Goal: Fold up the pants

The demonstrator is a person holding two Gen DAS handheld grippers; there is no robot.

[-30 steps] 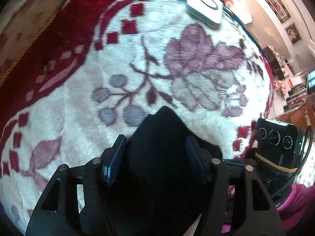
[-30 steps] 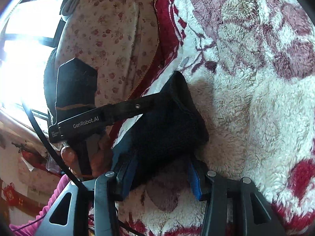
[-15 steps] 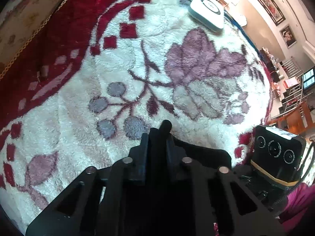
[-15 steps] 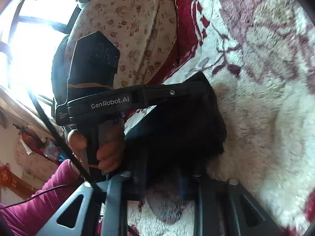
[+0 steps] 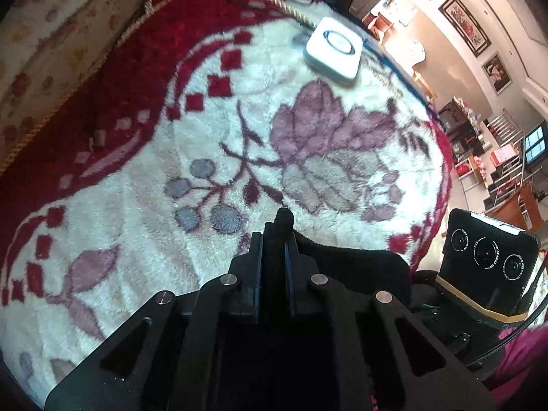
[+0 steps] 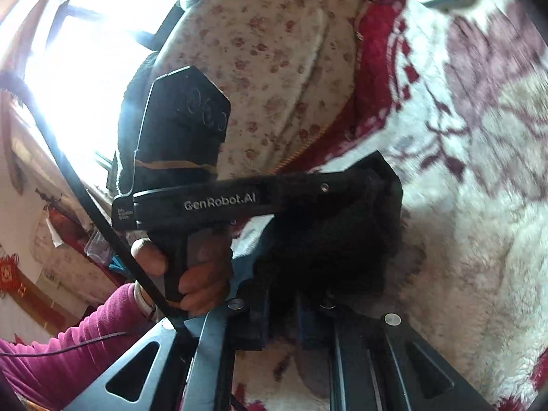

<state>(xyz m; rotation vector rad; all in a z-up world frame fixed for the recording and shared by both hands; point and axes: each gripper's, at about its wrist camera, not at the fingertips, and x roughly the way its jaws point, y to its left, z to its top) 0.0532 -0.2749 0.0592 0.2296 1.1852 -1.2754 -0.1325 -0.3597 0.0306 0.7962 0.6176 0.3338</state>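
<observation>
- Both grippers have gone from wide open a second ago to closing on the black pants (image 5: 346, 260).
- Left gripper (image 5: 275, 239) pinches a fold of the pants.
- Right gripper (image 6: 282, 294) also pinches them.
- Pants hang just above the flowered blanket (image 5: 171, 109), near its front edge.
- A white device (image 5: 334, 49) lies at the blanket's far edge.

"GenRobot.AI" on left gripper (image 6: 373, 185) body

Both tools (image 5: 275, 239) (image 6: 282, 303) closing on the black pants (image 5: 346, 263), now lifted
</observation>
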